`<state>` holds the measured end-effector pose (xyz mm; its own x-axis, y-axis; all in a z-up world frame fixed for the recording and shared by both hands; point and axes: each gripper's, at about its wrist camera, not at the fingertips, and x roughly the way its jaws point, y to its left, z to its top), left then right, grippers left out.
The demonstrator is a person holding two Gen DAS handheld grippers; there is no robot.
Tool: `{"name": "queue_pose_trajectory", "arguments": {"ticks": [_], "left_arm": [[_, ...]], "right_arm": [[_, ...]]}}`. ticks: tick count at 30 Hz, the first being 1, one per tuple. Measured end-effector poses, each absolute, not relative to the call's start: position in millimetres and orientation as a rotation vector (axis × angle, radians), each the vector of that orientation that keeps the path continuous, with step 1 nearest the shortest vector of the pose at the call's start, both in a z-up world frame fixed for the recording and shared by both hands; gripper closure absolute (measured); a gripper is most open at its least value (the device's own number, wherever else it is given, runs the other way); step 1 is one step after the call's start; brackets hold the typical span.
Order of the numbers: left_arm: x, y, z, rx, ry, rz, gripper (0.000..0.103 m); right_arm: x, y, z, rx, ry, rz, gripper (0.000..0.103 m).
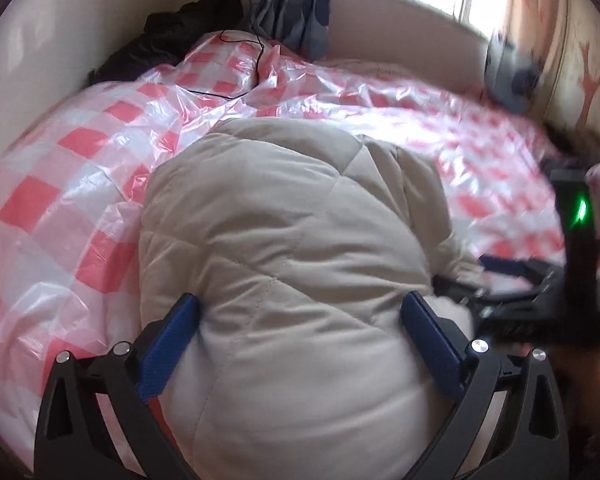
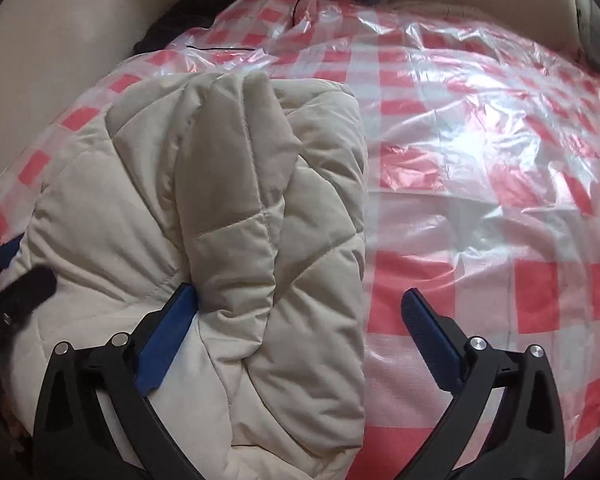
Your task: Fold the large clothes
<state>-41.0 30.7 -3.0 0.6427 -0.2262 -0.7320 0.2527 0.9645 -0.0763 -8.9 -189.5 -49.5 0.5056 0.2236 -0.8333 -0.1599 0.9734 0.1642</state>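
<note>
Beige quilted jacket bundled on bed's checkered plastic sheet. Left gripper fingers apart, straddling jacket bulk. Right gripper fingers apart, nothing clamped.

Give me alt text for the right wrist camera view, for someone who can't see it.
A beige quilted jacket, folded into a puffy bundle, lies on a bed covered with red-and-white checked plastic sheeting. The right gripper is open, its left blue finger against the jacket and its right one over bare sheeting. Dark clothes are piled at the far edge by the wall.
</note>
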Motion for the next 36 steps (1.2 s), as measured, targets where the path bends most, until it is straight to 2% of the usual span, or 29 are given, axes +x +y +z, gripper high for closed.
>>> {"name": "queue_pose_trajectory", "arguments": {"ticks": [3,6,8,11,20,26,32,36], "left_arm": [[-39,40,5,-0.018,0.831,-0.293,0.007],[-49,76,7,-0.114,0.849,-0.28,0.007],[-52,84,7,-0.14,0.86,-0.264,0.007],[-71,91,14,-0.156,0.893,-0.193,0.007],[-152,79,51,-0.014,0.818,-0.084,0.007],[-170,83,54,-0.004,0.842,-0.038,0.007],[-179,87,57,-0.018,0.862,-0.046,0.007],[-186,90,59,-0.036,0.868,-0.043,0.007]], "right_arm": [[-15,-188,-21,0.075,0.979,0.192,0.006],[-62,-181,5,0.115,0.808,0.259,0.006],[-64,-167,-21,0.047,0.893,0.246,0.006],[-57,-195,-50,0.253,1.008,0.273,0.006],[-139,-173,35,0.026,0.859,0.128,0.006],[-161,-142,36,-0.013,0.936,0.151,0.006],[-182,-124,40,-0.06,0.895,0.173,0.006],[-181,-121,40,-0.06,0.974,0.175,0.006]]}}
